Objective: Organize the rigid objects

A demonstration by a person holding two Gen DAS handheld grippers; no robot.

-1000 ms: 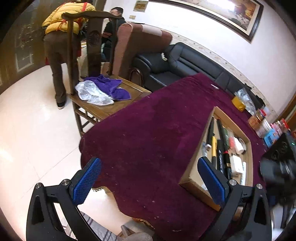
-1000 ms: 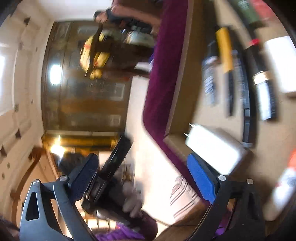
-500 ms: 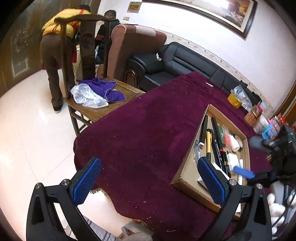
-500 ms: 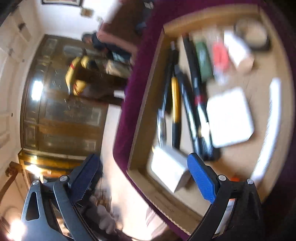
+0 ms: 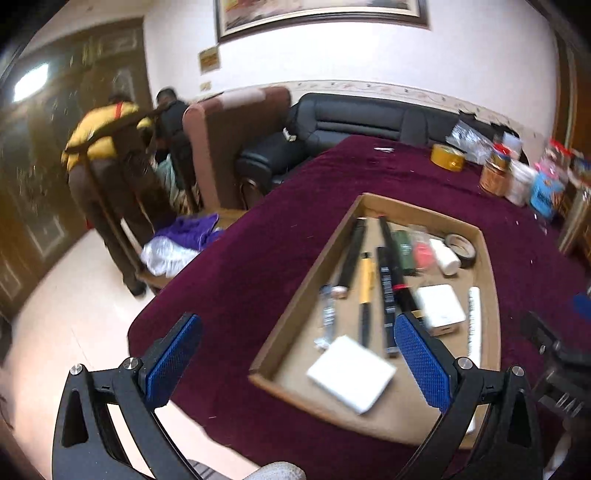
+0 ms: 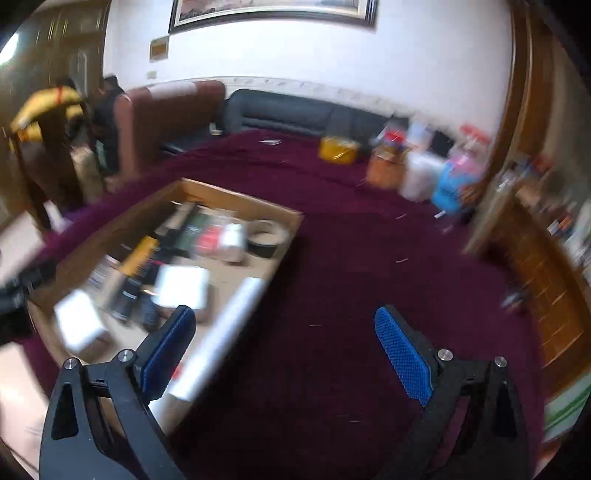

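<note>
Left hand-held gripper [image 5: 297, 360] gapes above tray edge [image 5: 295, 393].

I'm seeing a black sofa [image 5: 354, 118] along the wall behind the table. A person in yellow [image 5: 107, 140] bends beside a brown armchair [image 5: 229, 147].

Home living room, black leather sofa [image 5: 354, 118], framed painting [image 5: 317, 14], maroon-clothed table [image 5: 280, 251]

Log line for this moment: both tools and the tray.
left tool: open, empty | right tool: open, empty | tray: on purple cloth, holds pens, white boxes
</note>
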